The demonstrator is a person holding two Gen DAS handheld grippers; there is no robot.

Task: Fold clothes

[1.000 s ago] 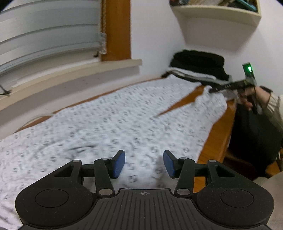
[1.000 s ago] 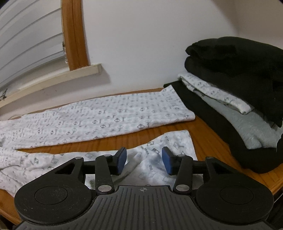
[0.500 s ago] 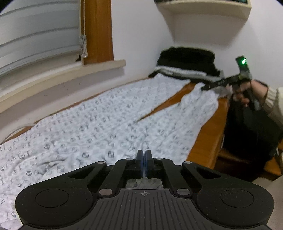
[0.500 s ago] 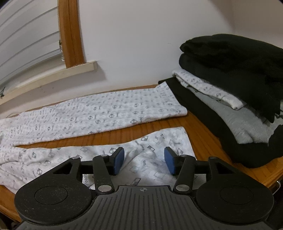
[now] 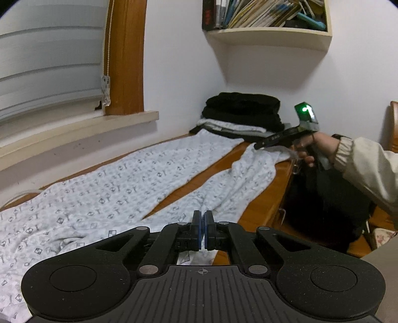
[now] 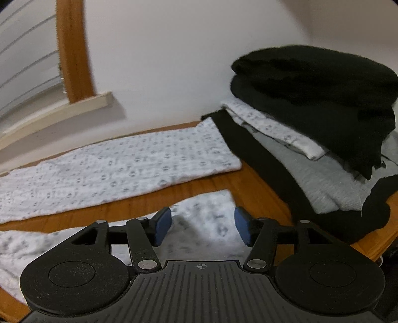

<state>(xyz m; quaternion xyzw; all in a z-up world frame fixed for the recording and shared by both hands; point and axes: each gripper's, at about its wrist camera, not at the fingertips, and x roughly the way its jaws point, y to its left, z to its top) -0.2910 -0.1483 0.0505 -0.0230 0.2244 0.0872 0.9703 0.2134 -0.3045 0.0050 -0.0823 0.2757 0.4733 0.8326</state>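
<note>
Left tongs: your left gripper [image 5: 202, 229] is clamped together on the white patterned cotton trousers [image 5: 119, 183].
Right tongs: your right gripper [image 6: 202, 227] is opening above a trouser leg, pointing downward.
Trousers: spread on the brown wooden table [image 6: 251, 185].
Shelf: the cream wall shelf [image 5: 268, 37] holds books.

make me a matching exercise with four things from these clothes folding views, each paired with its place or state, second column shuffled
Things:
1. left gripper
2. right gripper
3. black garment
4. books

Places or states:
A. on the wall shelf
B. top of the folded pile
C. pads pinched on the patterned pyjama trousers
D. jaws apart and opening over a trouser leg end

Pairs: 1-C, 2-D, 3-B, 4-A
</note>
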